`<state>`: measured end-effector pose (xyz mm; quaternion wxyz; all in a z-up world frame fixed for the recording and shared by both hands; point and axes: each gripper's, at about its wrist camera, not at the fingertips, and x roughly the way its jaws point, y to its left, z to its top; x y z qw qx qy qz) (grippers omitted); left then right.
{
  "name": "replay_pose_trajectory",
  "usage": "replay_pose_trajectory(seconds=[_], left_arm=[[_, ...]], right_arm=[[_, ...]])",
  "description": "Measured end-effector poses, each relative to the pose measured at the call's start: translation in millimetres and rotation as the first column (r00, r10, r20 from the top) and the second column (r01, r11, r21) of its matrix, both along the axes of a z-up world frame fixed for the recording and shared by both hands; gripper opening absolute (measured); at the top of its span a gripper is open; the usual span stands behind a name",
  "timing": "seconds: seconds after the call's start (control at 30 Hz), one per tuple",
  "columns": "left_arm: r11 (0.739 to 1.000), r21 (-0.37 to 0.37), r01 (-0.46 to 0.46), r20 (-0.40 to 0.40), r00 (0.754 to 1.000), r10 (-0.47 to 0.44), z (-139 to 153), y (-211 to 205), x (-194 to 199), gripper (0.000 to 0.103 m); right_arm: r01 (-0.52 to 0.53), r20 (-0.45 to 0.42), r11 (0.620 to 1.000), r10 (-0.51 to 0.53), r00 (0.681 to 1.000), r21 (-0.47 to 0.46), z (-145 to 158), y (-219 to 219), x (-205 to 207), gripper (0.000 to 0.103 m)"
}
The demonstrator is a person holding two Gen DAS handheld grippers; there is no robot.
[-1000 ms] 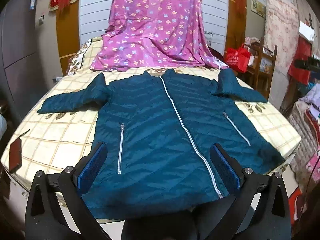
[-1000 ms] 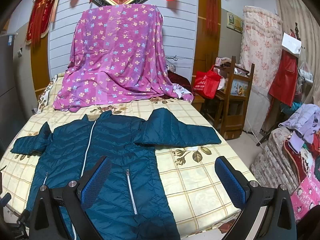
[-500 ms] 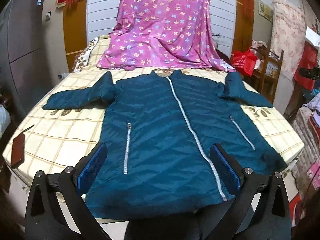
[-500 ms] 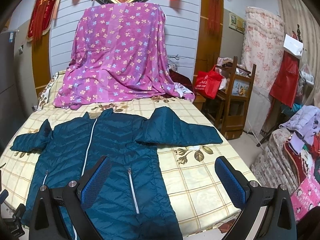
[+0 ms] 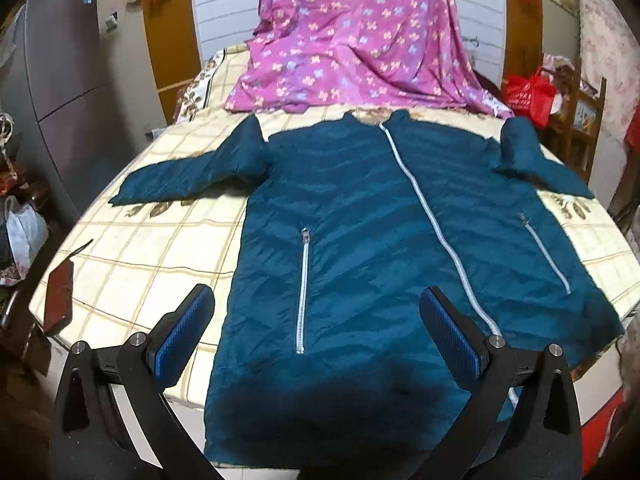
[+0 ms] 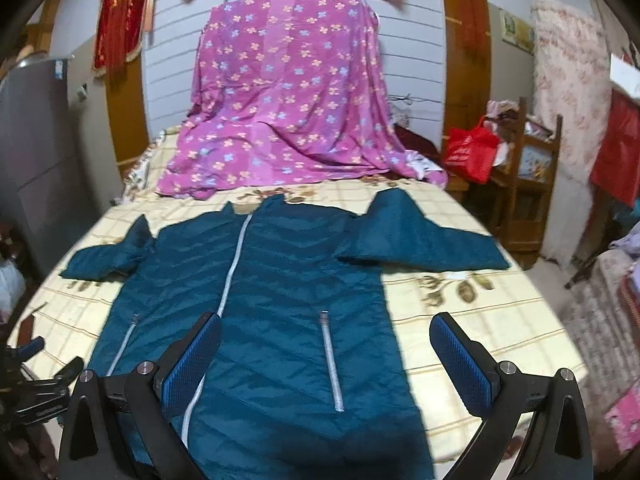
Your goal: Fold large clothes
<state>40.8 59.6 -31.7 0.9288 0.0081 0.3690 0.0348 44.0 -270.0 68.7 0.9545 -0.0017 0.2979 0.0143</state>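
A large dark teal puffer jacket (image 5: 360, 220) lies flat and face up on the bed, zipped, both sleeves spread out to the sides. It also shows in the right wrist view (image 6: 260, 300). My left gripper (image 5: 316, 332) is open and empty, hovering above the jacket's lower left part near the hem. My right gripper (image 6: 326, 356) is open and empty, above the jacket's lower right side and its pocket zipper. The left gripper's tip (image 6: 32, 350) shows at the right wrist view's left edge.
The bed (image 5: 152, 248) has a cream checked sheet. A purple floral cloth (image 5: 356, 40) drapes over the headboard. A dark phone (image 5: 58, 300) lies at the bed's left edge. A wooden chair with a red bag (image 6: 472, 152) stands to the right, a grey fridge (image 5: 60, 80) to the left.
Both grippers have shifted left and slightly forward over the jacket, so it sits more to the right in both views. Both stay open. The jacket has not moved.
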Motion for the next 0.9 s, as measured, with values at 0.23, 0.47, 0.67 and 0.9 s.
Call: replay_pose_trajectory(seconds=[0.23, 0.47, 0.67, 0.9], left_arm=[[0.999, 0.011, -0.048, -0.014, 0.999, 0.049, -12.8, 8.9, 16.5, 0.103], [0.997, -0.063, -0.039, -0.064, 0.997, 0.035, -19.5, 14.2, 28.1, 0.103], [0.995, -0.082, -0.05, -0.084, 0.996, 0.043, -20.2, 13.9, 37.6, 0.103], [0.998, -0.065, -0.017, -0.07, 0.997, 0.012, -18.9, 0.3, 50.3, 0.103]], right_arm=[[-0.073, -0.045, 0.995, 0.076, 0.996, 0.073, -35.9, 19.8, 9.0, 0.103], [-0.04, -0.07, 0.996, 0.046, 0.996, 0.081, -60.2, 44.6, 12.6, 0.103], [0.02, -0.106, 0.997, -0.012, 0.994, 0.076, -77.8, 54.2, 18.7, 0.103], [0.0, -0.083, 0.997, 0.006, 0.996, 0.081, -98.9, 65.4, 15.6, 0.103]])
